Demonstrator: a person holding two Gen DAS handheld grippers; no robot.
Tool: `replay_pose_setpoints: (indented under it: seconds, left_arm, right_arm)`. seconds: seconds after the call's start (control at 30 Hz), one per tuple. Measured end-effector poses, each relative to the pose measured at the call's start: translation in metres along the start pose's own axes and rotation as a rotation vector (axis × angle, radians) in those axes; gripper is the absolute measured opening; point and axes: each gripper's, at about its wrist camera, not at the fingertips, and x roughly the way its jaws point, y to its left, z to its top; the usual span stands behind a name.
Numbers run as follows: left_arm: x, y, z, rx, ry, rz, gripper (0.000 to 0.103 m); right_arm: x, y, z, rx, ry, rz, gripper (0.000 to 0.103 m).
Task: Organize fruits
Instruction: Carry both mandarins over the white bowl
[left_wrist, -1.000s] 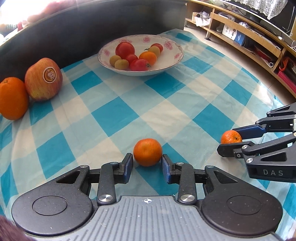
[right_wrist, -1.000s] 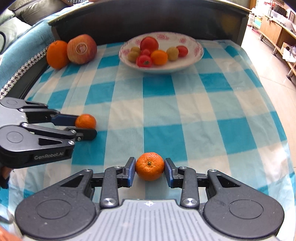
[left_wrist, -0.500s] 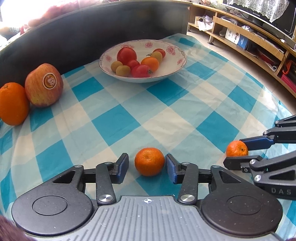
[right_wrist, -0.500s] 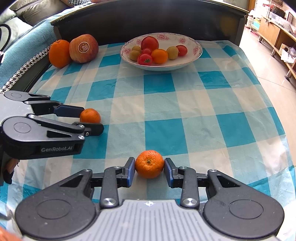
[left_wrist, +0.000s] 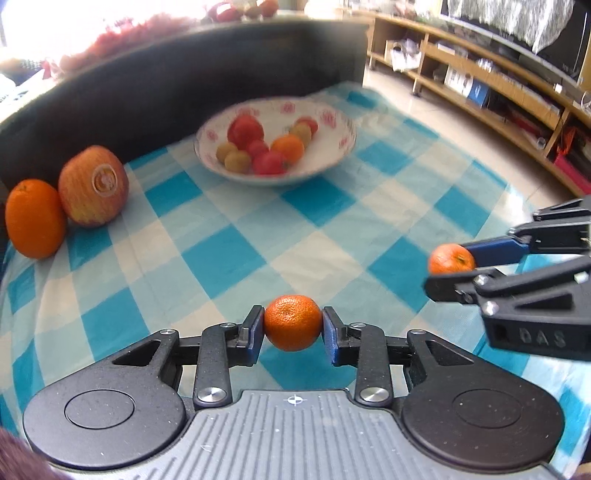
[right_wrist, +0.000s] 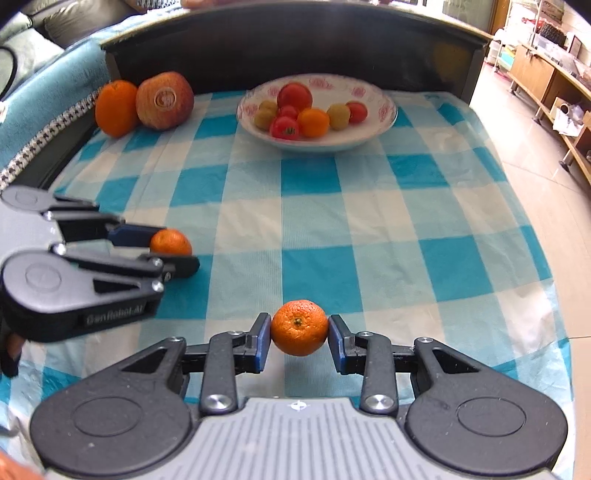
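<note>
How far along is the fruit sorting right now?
Done: the white floral bowl already holds tomatoes and other small fruit. In hand: the left gripper is shut on one small orange mandarin, its jaws having just closed, and the right gripper is shut on another mandarin. Left: the large orange and stickered red apple sit loose on the checked cloth.

Bare cloth (right_wrist: 314, 206) up to bowl (right_wrist: 384, 122); apple (right_wrist: 164, 99) stands far left.
</note>
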Motion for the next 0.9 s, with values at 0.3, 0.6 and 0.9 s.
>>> replay_pose_setpoints:
  seconds: [0.3, 0.6, 0.9]
  left_arm:
    - [0.008, 0.015, 0.045, -0.047, -0.064, -0.033, 0.041]
    - [0.038, 0.025, 0.092, -0.05, -0.091, -0.007, 0.041]
    - [0.064, 0.032, 0.11, -0.05, -0.08, 0.014, 0.041]
  right_arm:
    - [-0.011, -0.009, 0.045, 0.056, -0.102, 0.012, 0.037]
    - [0.014, -0.031, 0.098, 0.076, -0.144, 0.001, 0.037]
    - [0.047, -0.044, 0.131, 0.057, -0.146, -0.017, 0.037]
